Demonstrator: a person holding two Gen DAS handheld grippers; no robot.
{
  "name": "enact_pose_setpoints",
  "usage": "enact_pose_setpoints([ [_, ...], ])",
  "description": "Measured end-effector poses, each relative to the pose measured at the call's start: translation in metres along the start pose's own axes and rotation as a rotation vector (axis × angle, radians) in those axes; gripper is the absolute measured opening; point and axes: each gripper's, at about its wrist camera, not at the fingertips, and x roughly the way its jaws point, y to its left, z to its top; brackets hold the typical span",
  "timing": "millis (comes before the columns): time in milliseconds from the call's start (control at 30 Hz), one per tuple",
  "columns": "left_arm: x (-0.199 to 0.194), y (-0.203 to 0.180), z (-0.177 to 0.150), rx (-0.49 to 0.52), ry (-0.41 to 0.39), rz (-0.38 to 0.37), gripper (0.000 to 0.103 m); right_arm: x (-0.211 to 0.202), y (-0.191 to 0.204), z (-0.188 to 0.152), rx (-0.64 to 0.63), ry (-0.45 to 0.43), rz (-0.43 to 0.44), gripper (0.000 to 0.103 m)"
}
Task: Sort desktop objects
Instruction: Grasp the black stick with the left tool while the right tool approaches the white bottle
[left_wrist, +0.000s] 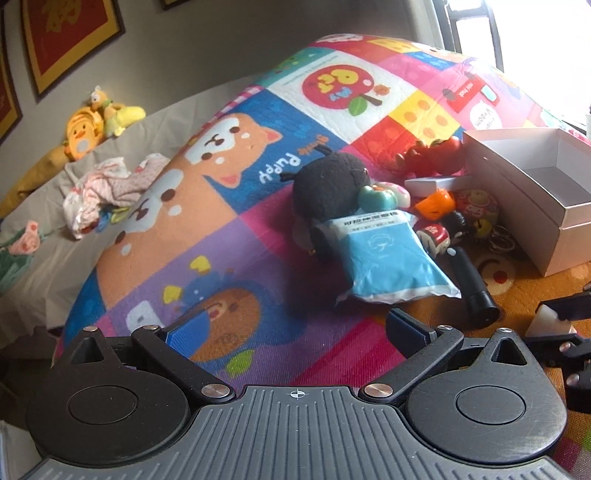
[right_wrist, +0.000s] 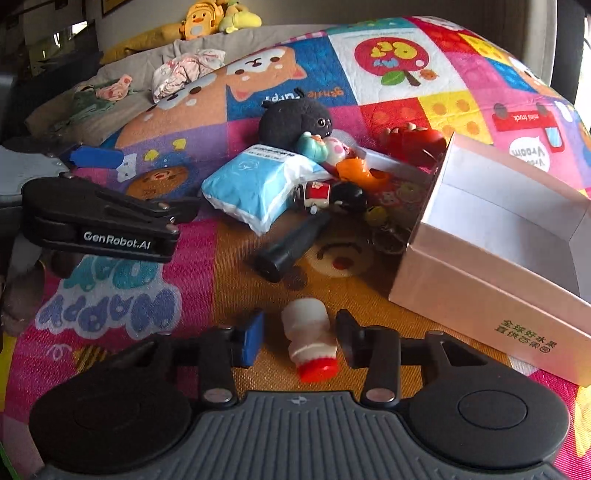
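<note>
My right gripper (right_wrist: 300, 325) is shut on a small white bottle with a red cap (right_wrist: 310, 339), which lies tilted between its fingers just above the colourful mat (right_wrist: 110, 314). That bottle (left_wrist: 546, 319) also shows at the right edge of the left wrist view. An open white box (right_wrist: 480, 280) stands just right of it. My left gripper (left_wrist: 293, 325) is open with nothing between its fingers, in front of a blue packet (left_wrist: 388, 258). A pile holds a black plush (right_wrist: 291, 118), the blue packet (right_wrist: 255, 184), a black cylinder (right_wrist: 291, 243), a red toy (right_wrist: 417, 142) and an orange toy (right_wrist: 358, 171).
The white box (left_wrist: 517, 177) is empty inside. Crumpled cloth (left_wrist: 107, 192) and yellow plush toys (left_wrist: 96, 122) lie on grey bedding beyond the mat's far left edge. Framed pictures (left_wrist: 70, 37) hang on the wall. Key rings (right_wrist: 388, 236) lie against the box.
</note>
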Motion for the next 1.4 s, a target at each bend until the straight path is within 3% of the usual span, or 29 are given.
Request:
enact_pose_setpoints([
  [133, 0.001, 0.003, -0.001, -0.041, 0.065, -0.114, 0.103, -0.003, 0.001, -0.004, -0.021, -0.002, 0.008, 0.026],
  [267, -0.001, -0.016, 0.003, -0.047, 0.107, -0.245, 0.103, -0.014, -0.013, -0.017, -0.042, -0.018, -0.072, 0.026],
  [367, -0.003, -0.039, 0.008, -0.011, 0.091, -0.290, 0.103, -0.026, -0.032, -0.029, -0.043, -0.047, -0.152, 0.026],
  [467, -0.006, -0.059, 0.012, 0.007, 0.016, -0.338, 0.103, -0.040, -0.051, -0.040, -0.022, -0.093, -0.217, 0.027],
  [533, -0.008, -0.070, 0.012, 0.020, -0.067, -0.345, 0.103, -0.052, -0.066, -0.047, 0.023, -0.129, -0.239, 0.045],
  [600, -0.007, -0.080, 0.011, 0.049, -0.130, -0.298, 0.103, -0.061, -0.077, -0.053, 0.066, -0.164, -0.251, 0.054],
  [667, 0.001, -0.090, 0.014, 0.088, -0.106, -0.244, 0.103, -0.067, -0.084, -0.059, 0.091, -0.186, -0.260, 0.058],
  [733, 0.008, -0.091, 0.017, 0.070, -0.044, -0.268, 0.103, -0.068, -0.088, -0.065, 0.108, -0.199, -0.262, 0.061],
  [833, 0.009, -0.091, 0.017, 0.028, -0.033, -0.310, 0.103, -0.064, -0.091, -0.072, 0.131, -0.199, -0.254, 0.064],
  [900, 0.006, -0.096, 0.014, 0.045, -0.035, -0.334, 0.097, -0.062, -0.094, -0.072, 0.150, -0.188, -0.245, 0.064],
  [967, 0.007, -0.101, 0.012, 0.062, 0.000, -0.357, 0.071, -0.063, -0.096, -0.072, 0.168, -0.196, -0.241, 0.066],
  [1133, 0.020, -0.104, 0.009, 0.039, 0.049, -0.330, 0.076, -0.063, -0.094, -0.074, 0.171, -0.199, -0.245, 0.071],
  [1233, 0.023, -0.098, 0.011, 0.009, 0.062, -0.338, 0.067, -0.063, -0.094, -0.073, 0.170, -0.198, -0.250, 0.074],
  [1300, 0.023, -0.095, 0.012, 0.004, 0.059, -0.360, 0.050, -0.061, -0.094, -0.072, 0.172, -0.191, -0.249, 0.075],
  [1333, 0.021, -0.093, 0.011, 0.006, 0.055, -0.355, 0.032, -0.061, -0.095, -0.072, 0.174, -0.187, -0.247, 0.075],
  [1400, 0.016, -0.088, 0.009, 0.015, 0.051, -0.359, 0.025, -0.060, -0.095, -0.072, 0.177, -0.180, -0.249, 0.076],
])
